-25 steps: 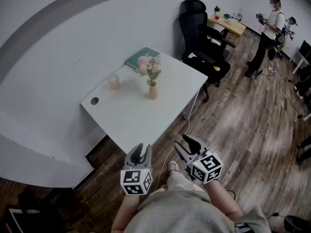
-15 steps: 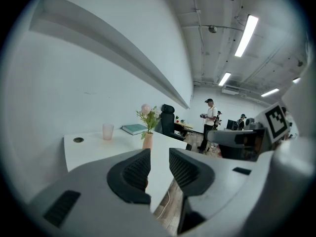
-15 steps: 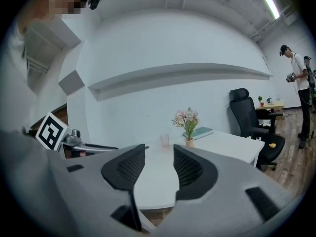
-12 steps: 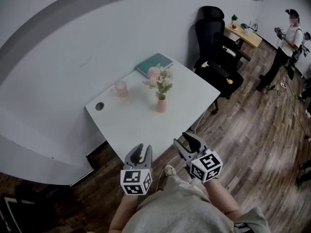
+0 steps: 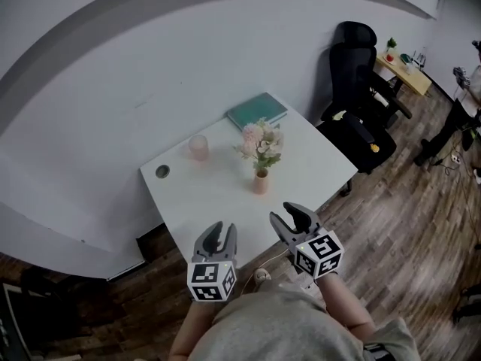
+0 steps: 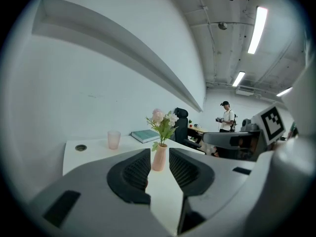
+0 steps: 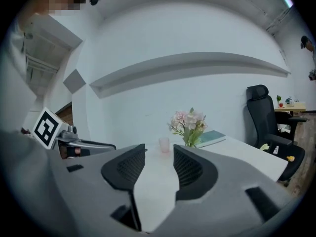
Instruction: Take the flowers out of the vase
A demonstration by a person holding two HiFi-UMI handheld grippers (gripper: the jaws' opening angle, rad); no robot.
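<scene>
Both tools hang at the near edge of the worktop (image 5: 214, 201), low in the head view. The left gripper (image 5: 216, 235) has its fingers (image 6: 134, 171) apart and empty. The right gripper (image 5: 290, 215) also has its fingers (image 7: 190, 168) apart, with nothing between them. The flowers (image 5: 260, 141) stand in the small vase (image 5: 261, 183), upright mid-worktop, up-frame of both tools and clear of them. The stems run vertical, so the pull looks to be straight up. The right gripper seems nearer; the left could steady the vase. A cup (image 5: 198, 147) and a book (image 5: 257, 110) sit farther back.
</scene>
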